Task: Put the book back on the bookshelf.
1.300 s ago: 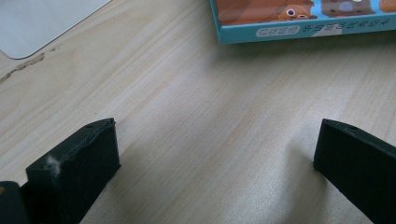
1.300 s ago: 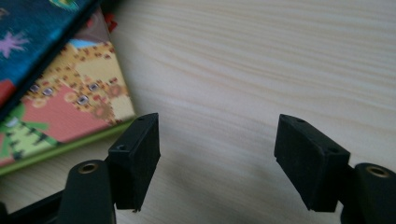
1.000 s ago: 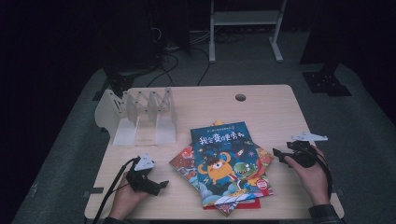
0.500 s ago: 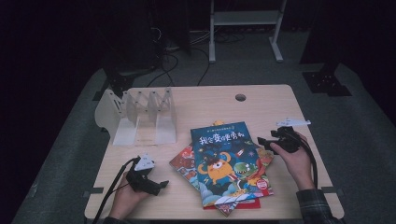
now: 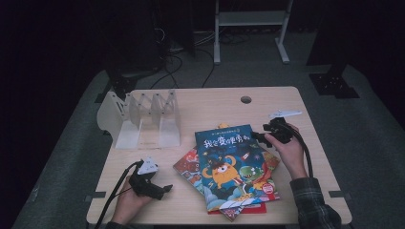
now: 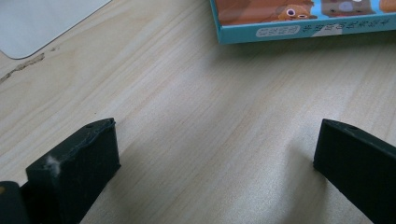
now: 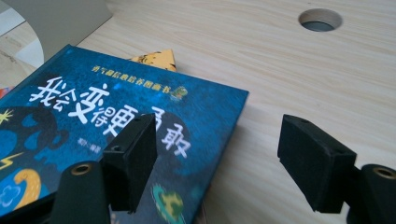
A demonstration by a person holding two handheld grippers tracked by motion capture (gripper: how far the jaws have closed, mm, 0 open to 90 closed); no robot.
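Note:
A blue picture book (image 5: 229, 160) with an orange monster on its cover tops a loose stack of books (image 5: 191, 168) near the table's front. My right gripper (image 5: 260, 136) stands open at the blue book's (image 7: 93, 121) far right corner, one jaw over the cover and the other over bare wood beside its edge. My left gripper (image 5: 165, 189) rests low on the table at the front left, open, nothing between its jaws. In the left gripper view (image 6: 215, 144) a teal book edge (image 6: 299, 28) lies ahead.
A white folding book rack (image 5: 143, 119) stands at the back left of the wooden table (image 5: 215, 102). A round cable hole (image 5: 246, 99) sits near the far edge, also visible as a hole (image 7: 320, 19) in the right gripper view. An orange book corner (image 7: 156, 59) pokes out behind the blue one.
My right gripper has moved left and slightly away from the person, from the table's right side to the blue book's corner. The left gripper has stayed put.

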